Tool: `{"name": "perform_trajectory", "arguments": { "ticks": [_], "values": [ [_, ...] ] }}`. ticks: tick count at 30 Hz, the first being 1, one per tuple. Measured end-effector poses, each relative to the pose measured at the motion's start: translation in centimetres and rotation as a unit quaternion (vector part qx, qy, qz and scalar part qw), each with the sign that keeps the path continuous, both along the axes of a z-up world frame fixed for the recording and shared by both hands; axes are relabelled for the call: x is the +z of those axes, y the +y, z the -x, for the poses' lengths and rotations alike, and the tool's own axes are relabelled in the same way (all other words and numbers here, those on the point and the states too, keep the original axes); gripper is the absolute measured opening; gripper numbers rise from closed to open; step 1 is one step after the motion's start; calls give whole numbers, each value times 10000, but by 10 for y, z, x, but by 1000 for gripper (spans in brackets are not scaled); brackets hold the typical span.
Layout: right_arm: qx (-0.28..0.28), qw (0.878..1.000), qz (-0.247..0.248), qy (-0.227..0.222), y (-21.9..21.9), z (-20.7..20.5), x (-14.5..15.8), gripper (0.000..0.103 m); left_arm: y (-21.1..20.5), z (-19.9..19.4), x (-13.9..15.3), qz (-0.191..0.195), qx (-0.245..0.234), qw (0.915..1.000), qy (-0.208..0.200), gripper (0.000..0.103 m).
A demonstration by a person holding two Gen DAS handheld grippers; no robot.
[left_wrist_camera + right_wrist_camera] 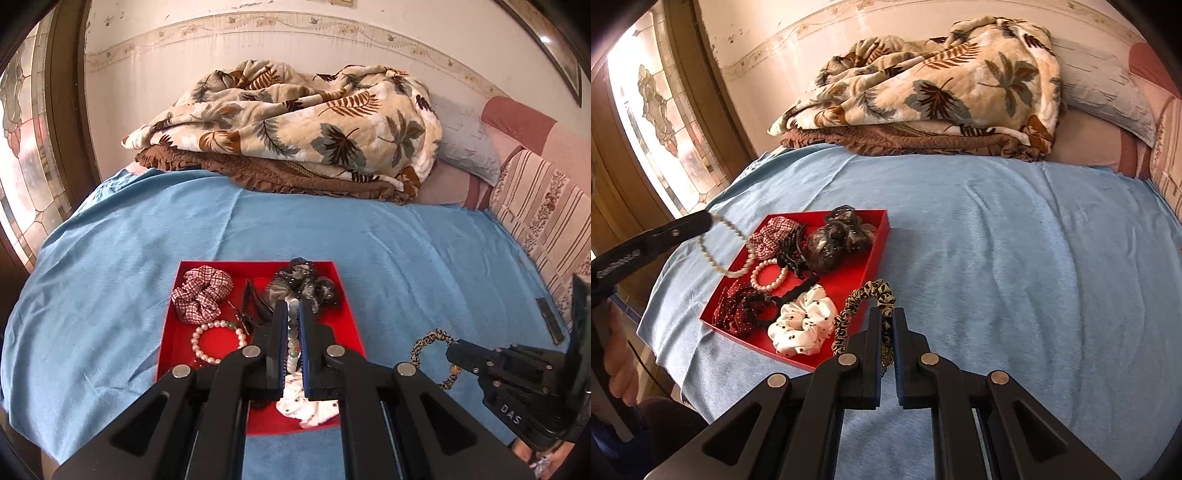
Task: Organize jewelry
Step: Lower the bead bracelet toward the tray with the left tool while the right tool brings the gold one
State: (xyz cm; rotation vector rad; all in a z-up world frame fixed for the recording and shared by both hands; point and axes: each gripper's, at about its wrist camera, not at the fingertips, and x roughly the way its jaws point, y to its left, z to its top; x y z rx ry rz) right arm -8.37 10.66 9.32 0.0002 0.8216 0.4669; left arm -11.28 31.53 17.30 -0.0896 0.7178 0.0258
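Note:
A red tray [168, 349] [875, 243] lies on the blue bed cover and holds scrunchies, a black hair claw [255, 304] and a pearl bracelet [218, 341] [772, 278]. My left gripper [293, 310] is shut on a pale bead bracelet [293, 332], which hangs above the tray's left edge in the right wrist view [724, 247]. My right gripper [886, 321] is shut on a leopard-print scrunchie [864, 302] [424, 345] just right of the tray.
A checked scrunchie [201, 293], a dark sheer scrunchie [303, 282], a white dotted scrunchie [803, 323] and a dark red one [742, 308] lie in the tray. A folded leaf-print blanket [295, 125] and pillows lie at the bed's far end.

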Motion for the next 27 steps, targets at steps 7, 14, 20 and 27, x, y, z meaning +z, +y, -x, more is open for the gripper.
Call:
{"name": "perform_trajectory", "arguments": {
  "ticks": [7, 14, 20, 27],
  "values": [
    [65, 9999, 102, -36, 22, -9, 1, 6, 11, -6, -16, -187, 165, 9997, 43, 6],
    [81, 9982, 582, -140, 51, -17, 1, 6, 32, -7, -26, -272, 475, 9985, 25, 6],
    [-9, 9909, 1302, -347, 75, -23, 0, 6, 51, -9, -31, -206, 696, 9974, 11, 6],
    [-54, 9846, 1701, -399, 88, -30, -3, 6, 63, -9, -35, -311, 935, 9951, 1, 6]
  ]
}}
